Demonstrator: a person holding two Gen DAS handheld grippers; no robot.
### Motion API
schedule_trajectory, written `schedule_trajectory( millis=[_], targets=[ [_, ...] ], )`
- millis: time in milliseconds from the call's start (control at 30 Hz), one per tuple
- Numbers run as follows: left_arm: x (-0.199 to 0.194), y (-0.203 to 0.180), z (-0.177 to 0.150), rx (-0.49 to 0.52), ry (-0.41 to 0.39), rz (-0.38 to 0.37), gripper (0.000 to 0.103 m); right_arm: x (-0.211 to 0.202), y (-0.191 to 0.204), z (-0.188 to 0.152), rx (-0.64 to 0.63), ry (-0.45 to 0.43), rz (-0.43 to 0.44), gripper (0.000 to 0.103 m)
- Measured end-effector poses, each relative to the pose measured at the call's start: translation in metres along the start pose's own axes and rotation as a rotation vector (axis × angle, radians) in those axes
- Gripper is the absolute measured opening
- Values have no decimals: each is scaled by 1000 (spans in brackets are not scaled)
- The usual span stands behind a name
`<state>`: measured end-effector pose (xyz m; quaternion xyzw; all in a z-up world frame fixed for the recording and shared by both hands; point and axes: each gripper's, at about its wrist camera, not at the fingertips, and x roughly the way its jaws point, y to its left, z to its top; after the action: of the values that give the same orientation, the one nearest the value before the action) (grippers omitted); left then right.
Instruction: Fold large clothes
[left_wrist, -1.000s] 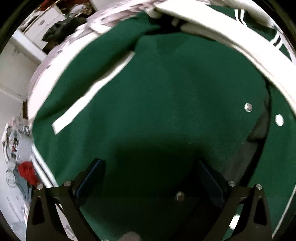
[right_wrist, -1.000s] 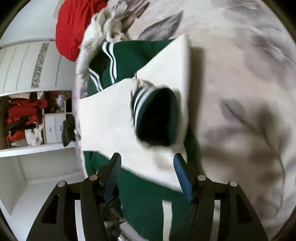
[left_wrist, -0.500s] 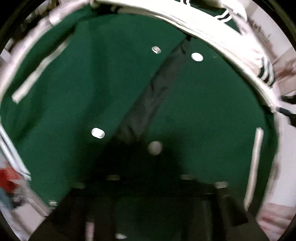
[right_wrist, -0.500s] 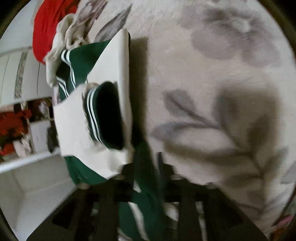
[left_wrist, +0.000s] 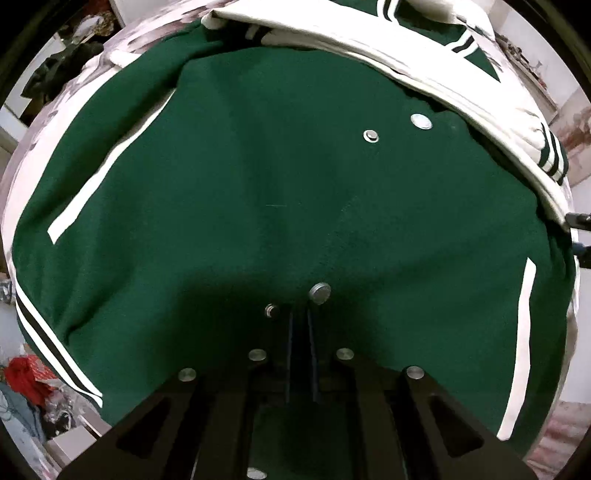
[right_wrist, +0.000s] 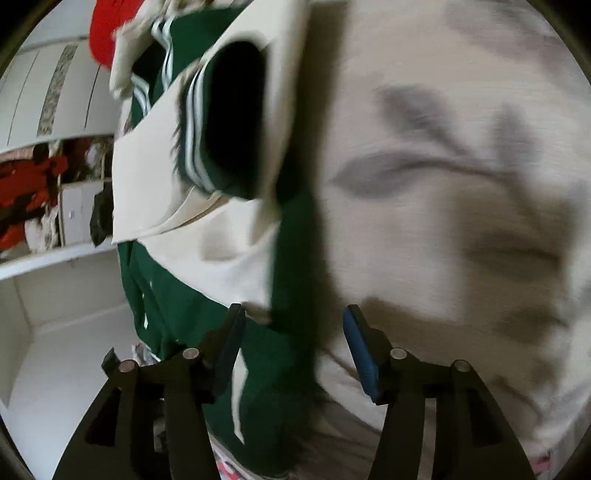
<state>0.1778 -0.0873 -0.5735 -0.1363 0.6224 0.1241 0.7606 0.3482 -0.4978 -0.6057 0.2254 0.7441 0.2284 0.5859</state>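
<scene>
The thick green wool varsity jacket (left_wrist: 258, 192) with cream sleeves looks heavy yet floppy; its hem and side edge seem best to grip. It lies snapped, sleeves crossed, on the floral bedspread (right_wrist: 461, 166). Left claw (left_wrist: 300, 325) clenched above the placket; right claw (right_wrist: 293, 321) released, straddling the jacket's edge.

Motion blur smears the floral bedspread (right_wrist: 461, 184); the jacket's (right_wrist: 288, 369) lower edge leaves the frame.
</scene>
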Motion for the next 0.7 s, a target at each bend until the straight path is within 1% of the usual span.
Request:
schedule_trajectory(
  millis=[33,67,100,133,167,233,267,300,333,367,400,433,467,500,567,600,633,667,700],
  targets=[
    [1,4,1,-17,1,-10,8,6,-2,0,14,-24,-55,41],
    [2,5,1,-28,0,-19,9,13,-4,0,18,-16,-116,28],
    [1,4,-4,-34,0,-24,11,15,-9,-1,20,-27,-155,27],
    [1,7,-4,-34,1,-26,12,14,-17,-3,32,-42,-155,25],
    [1,7,-3,-34,4,-22,12,15,-20,-5,35,-42,-143,25],
    [-2,7,3,-28,22,9,13,13,-18,-7,21,-21,-133,25],
    [-4,-2,8,-19,28,42,16,12,-15,-6,37,-7,-126,26],
    [-8,-12,7,-2,30,106,25,7,-16,-8,67,20,-120,35],
    [-15,-21,7,12,26,174,33,1,-20,-11,80,39,-127,40],
    [-20,-26,7,19,12,209,39,-3,-18,-15,88,52,-116,47],
    [-29,-33,4,29,-13,235,62,-1,-6,-19,90,63,-85,49],
    [-35,-39,0,35,-30,253,90,-2,-4,-30,87,86,-45,49],
    [-41,-41,-3,42,-44,269,97,1,-4,-42,87,115,-23,49],
    [-45,-49,-10,59,-66,305,99,7,-6,-52,91,143,-7,49],
    [-43,-58,-23,87,-58,354,99,32,-14,-78,137,222,57,49],
    [-34,-56,-24,94,-42,364,99,43,-19,-86,169,238,85,49],
    [-29,-49,-35,92,-25,365,99,55,-25,-96,211,239,116,46],
    [-24,-42,-39,89,-4,359,99,64,-27,-103,228,232,114,10],
    [-21,-51,-37,84,6,357,99,68,-30,-112,231,213,54,5]
  ],
)
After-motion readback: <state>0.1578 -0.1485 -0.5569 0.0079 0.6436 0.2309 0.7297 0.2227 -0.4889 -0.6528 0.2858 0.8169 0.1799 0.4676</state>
